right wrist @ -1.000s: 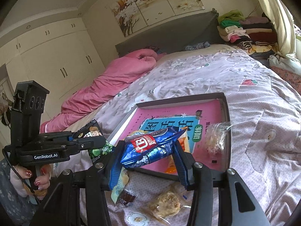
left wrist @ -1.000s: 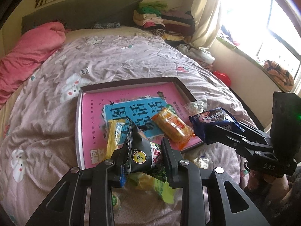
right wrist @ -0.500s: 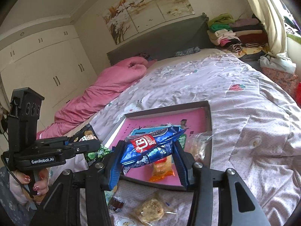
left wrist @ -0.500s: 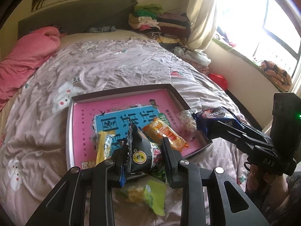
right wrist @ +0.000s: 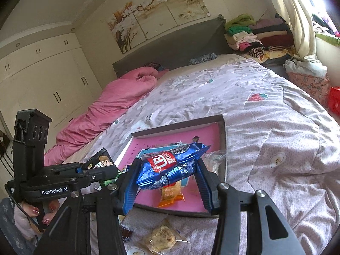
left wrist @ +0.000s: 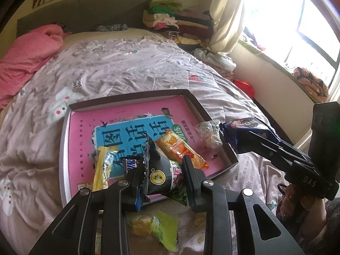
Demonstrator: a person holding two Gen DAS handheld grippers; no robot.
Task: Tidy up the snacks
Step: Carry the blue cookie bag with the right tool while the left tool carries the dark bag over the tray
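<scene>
Left wrist view: left gripper (left wrist: pixel 164 175) narrowly parted, black fingers clamped on a crinkly black snack bag (left wrist: pixel 158 173) with serrated top edge, held above the near rim of a shallow rectangular tray (left wrist: pixel 63 140) with glossy pink lining, on a quilted, flower-printed bedspread (left wrist: pixel 127 70). In the tray: orange foil packet (left wrist: pixel 180 149), yellow wrapper (left wrist: pixel 104 165), clear crumpled bag (left wrist: pixel 209 132). At right, right gripper (left wrist: pixel 242 137) pinching a blue packet (left wrist: pixel 246 128).

Right wrist view: right gripper (right wrist: pixel 167 175) partly closed, blue-padded fingers squeezing the shiny blue cookie packet (right wrist: pixel 170 166) with red label, suspended over the tray's (right wrist: pixel 223 146) near part. At left, left gripper (right wrist: pixel 108 171) gripping the black bag (right wrist: pixel 102 161). Wrapped round pastry (right wrist: pixel 162 237) on the quilt below.
</scene>
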